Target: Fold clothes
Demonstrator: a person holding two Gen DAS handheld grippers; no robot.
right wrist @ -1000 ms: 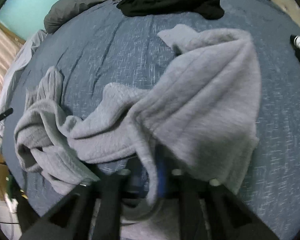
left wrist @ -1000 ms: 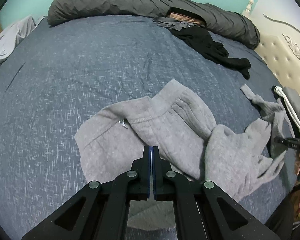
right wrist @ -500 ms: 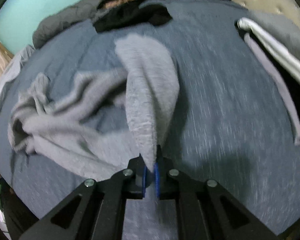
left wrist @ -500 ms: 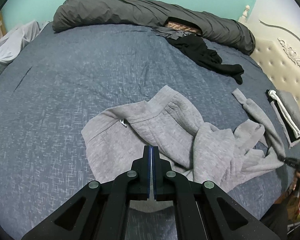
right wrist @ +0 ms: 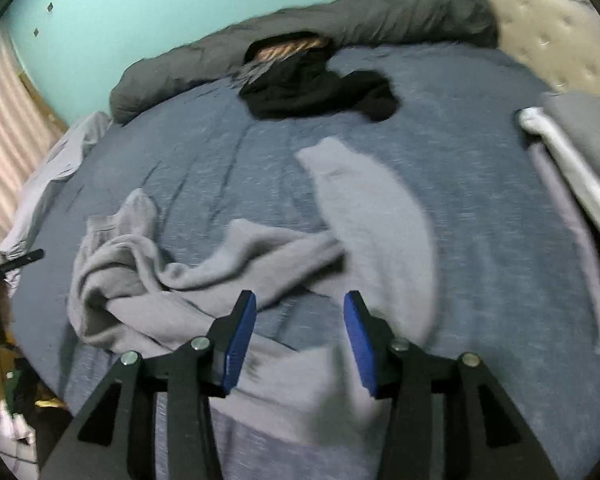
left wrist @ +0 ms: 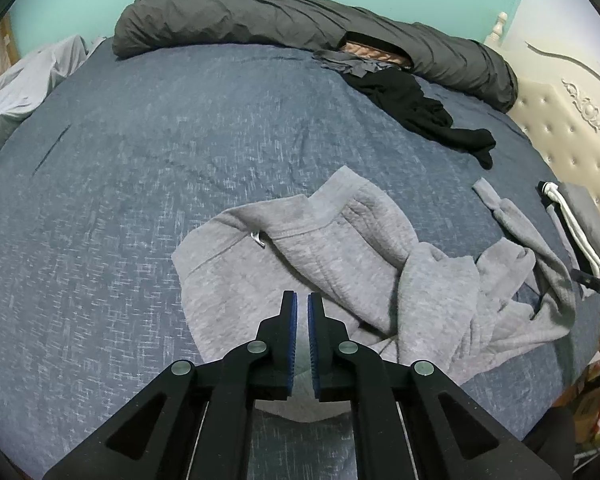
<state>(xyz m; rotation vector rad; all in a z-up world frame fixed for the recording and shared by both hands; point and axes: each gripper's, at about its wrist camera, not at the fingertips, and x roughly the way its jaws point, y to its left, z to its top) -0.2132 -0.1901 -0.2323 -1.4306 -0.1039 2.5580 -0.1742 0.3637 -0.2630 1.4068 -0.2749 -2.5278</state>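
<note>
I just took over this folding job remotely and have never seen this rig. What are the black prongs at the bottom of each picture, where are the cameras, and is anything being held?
There is no robot arm. A person holds a two-finger gripper in each hand, and a wide-angle camera on each one looks forward along its fingers.

One picture comes from the left gripper, whose blue pads stand a narrow gap apart with nothing between them. The other comes from the right gripper, which is wide open and empty.

Both look down on a bed with a blue cover. A crumpled grey sweatshirt lies loose on it, in front of both grippers. Farther back lie black clothes and a rolled dark grey duvet. By the headboard is a small pile of clothes. The right picture is blurred.
</note>
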